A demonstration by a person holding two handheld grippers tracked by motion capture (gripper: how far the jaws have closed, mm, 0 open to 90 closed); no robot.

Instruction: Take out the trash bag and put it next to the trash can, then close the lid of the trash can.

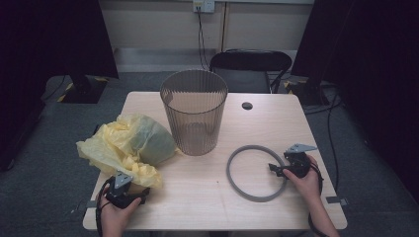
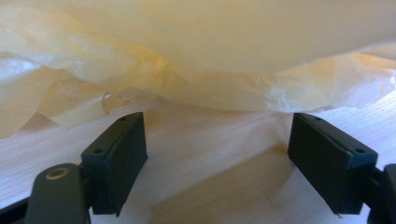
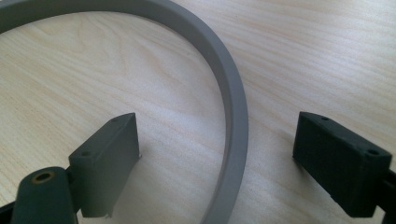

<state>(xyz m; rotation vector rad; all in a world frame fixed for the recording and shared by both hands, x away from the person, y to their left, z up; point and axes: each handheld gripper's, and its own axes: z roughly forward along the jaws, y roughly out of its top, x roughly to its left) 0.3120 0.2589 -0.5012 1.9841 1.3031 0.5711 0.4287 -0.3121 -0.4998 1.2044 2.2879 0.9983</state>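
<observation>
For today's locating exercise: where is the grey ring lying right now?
In the high view, the grey ring lies flat on the table's right half, right of the ribbed bin, its rim between the open right gripper.

Waste bin (image 1: pixel 194 112) stands at table (image 1: pixel 207 197) centre-back. Crumpled plastic bag (image 1: pixel 129 145) lies left of the bin, overhanging the table's left edge. Ring (image 1: pixel 255 173) lies flat right-front of the bin. Chair (image 1: pixel 250 69) behind the table.
</observation>
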